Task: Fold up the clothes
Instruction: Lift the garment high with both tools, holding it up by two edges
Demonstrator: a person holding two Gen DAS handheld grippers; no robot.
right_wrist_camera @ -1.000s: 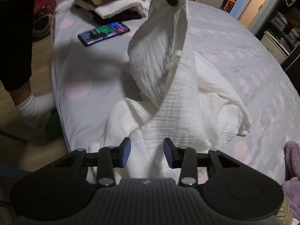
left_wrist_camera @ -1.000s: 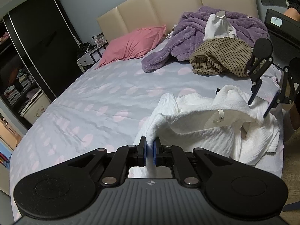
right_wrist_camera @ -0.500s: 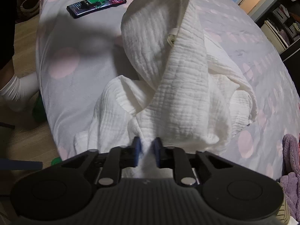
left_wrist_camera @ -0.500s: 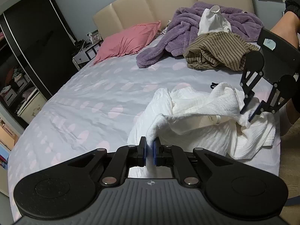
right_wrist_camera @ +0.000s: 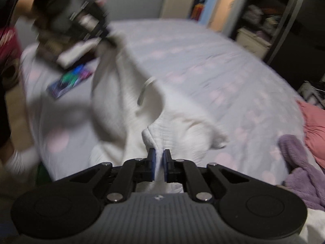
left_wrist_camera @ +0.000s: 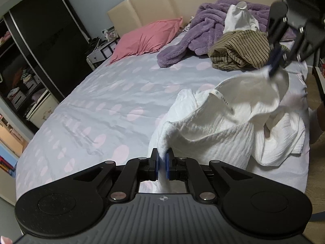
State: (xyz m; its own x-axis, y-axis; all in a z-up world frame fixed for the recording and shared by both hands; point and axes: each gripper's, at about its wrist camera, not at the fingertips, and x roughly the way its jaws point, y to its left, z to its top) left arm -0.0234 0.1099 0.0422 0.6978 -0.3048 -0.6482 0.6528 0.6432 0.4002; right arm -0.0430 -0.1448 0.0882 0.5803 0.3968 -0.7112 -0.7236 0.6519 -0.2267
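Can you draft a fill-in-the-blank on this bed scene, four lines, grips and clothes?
1. Both the left gripper and the right gripper are shut on the ____ crinkled cotton garment.
2. The pillow by the beige headboard is ____.
3. The brown bundled shirt has a ____ pattern.
4. The fluffy robe behind it is ____.

Missing words: white; pink; striped; purple

Pink pillow (left_wrist_camera: 146,35) by headboard (left_wrist_camera: 162,6), phone (right_wrist_camera: 69,81) on bed.
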